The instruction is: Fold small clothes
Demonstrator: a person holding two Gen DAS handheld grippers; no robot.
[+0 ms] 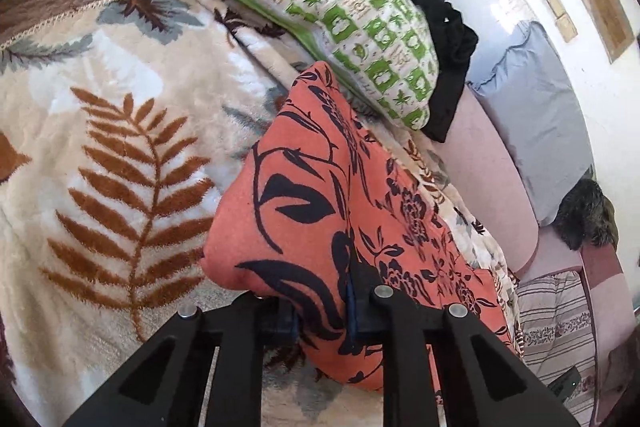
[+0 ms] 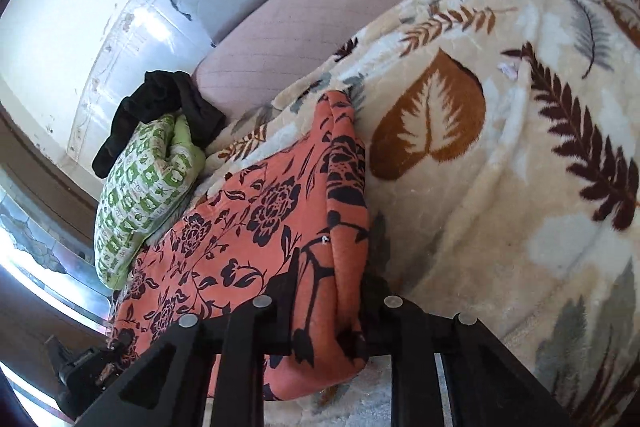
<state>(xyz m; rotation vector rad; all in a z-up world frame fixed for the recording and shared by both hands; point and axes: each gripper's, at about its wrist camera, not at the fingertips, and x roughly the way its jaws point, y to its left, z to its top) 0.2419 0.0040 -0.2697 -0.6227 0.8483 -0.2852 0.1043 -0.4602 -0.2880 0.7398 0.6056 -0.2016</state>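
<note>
We're on the bed here, and both tools have a bite on the same piece: the orange floral garment. In the left wrist view the left tool has its jaws drawn in tight on a bunched edge of that cloth, the fabric pinched between them and draping over the near side. Over on the right wrist view, the right tool is likewise clamped on a thick gathered fold of the same garment, cloth bulging out below the jaws. So both tools are nearly closed, each with orange fabric in its grip.

The garment itself lies across the leaf-print blanket, stretching away from us towards a green patterned cloth and a black garment heaped just beyond it. Its far corner rests on the blanket while the near edge sits in our tools.

How far along are we? We judge this as early in the fold for this piece: the near edge is gathered and gripped, but the body of the garment is still spread out, not yet doubled over. What's left, as we read it, is carrying that edge across to the far side, laying it down flat and neatening it. The green and black pieces look like a loose heap, not folded, though we can't say for sure from here.
</note>
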